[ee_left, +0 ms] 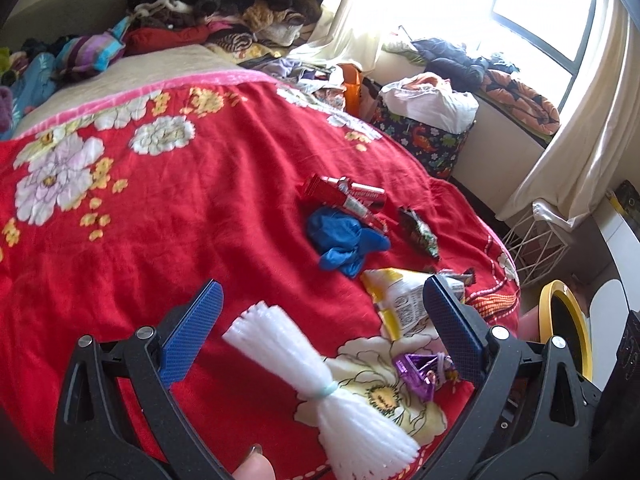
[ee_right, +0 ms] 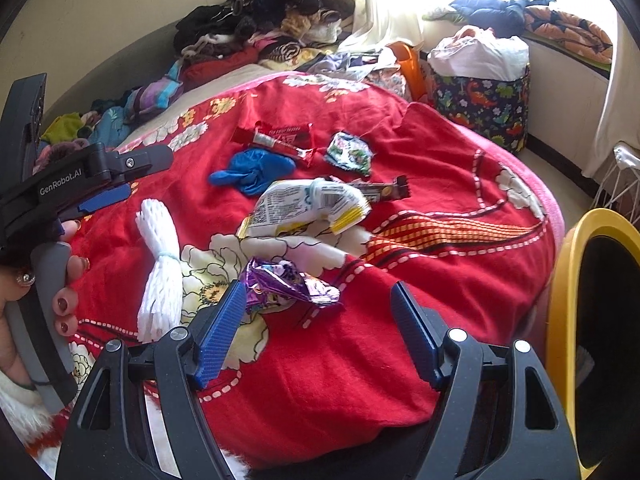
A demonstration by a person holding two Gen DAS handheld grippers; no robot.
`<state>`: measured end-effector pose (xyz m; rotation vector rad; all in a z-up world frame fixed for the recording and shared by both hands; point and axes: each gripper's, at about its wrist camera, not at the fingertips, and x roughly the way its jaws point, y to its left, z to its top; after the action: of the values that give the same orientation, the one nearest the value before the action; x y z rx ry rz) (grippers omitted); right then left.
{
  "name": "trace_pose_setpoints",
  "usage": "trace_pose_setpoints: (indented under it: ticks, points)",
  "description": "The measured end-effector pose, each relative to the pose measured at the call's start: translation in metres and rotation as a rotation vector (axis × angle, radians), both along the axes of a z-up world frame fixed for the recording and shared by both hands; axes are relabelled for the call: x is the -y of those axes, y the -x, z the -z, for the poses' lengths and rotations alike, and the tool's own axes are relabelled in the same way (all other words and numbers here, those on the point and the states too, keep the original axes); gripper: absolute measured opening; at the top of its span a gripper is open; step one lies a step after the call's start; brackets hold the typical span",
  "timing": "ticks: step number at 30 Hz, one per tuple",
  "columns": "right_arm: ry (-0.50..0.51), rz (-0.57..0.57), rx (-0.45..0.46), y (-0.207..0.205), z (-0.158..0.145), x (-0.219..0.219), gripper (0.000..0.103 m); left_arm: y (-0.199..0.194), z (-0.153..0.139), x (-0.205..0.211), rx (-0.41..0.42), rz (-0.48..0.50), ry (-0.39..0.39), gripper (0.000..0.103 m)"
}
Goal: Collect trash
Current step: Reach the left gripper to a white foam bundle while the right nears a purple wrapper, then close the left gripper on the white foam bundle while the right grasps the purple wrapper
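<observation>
Both tongs are seen with their blue-padded jaws spread wide and nothing held between them. In the left wrist view, the left gripper (ee_left: 320, 332) is poised above a white bundle of fringed foam netting tied at its waist with a pale elastic band (ee_left: 320, 384), which lies on a red blanket printed with large pale flowers (ee_left: 200, 220) in the lower middle of the frame. The bundle's long axis runs diagonally from the upper left towards the lower right of that frame, crossing the gap between the jaws at a slant, so a slight turn of the wrist is judged to be needed before closing across the narrow tied waist. In the right wrist view, the right gripper (ee_right: 316, 324) is held lower in the frame, and a crumpled purple foil wrapper (ee_right: 288, 284) lies just ahead of its left-hand jaw, close to the blue pad; whether they touch cannot be told. The white bundle is found at the left of that view, nearer the left gripper, so each hand is judged to have its own nearest piece. Further up the blanket are seen a white and yellow snack bag (ee_right: 304, 208), a crumpled blue glove (ee_right: 252, 170), red wrappers (ee_right: 276, 138) and a brown bar wrapper (ee_right: 384, 190). A yellow-rimmed bin (ee_right: 568, 280) stands at the right edge, beside the bed.
</observation>
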<state>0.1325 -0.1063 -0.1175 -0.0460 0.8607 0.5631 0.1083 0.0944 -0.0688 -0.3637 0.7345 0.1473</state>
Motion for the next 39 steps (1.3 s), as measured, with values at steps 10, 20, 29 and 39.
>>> trace_pose_setpoints:
  ticks: [10,20,29,39]
  points:
    - [-0.042,0.003,-0.106,-0.021,0.021,-0.015,0.066,0.009,0.029,-0.003,-0.086,0.024,0.059,0.092]
    - [-0.12,0.004,-0.151,-0.026,0.022,-0.014,0.048,0.015,0.05,0.007,-0.147,0.073,0.104,0.092]
    - [-0.131,0.053,-0.102,-0.02,0.011,0.005,0.048,0.013,0.053,0.024,-0.164,0.129,0.111,0.071]
    - [-0.13,0.117,-0.036,-0.014,-0.006,0.03,0.047,0.014,0.046,0.037,-0.15,0.18,0.107,0.017]
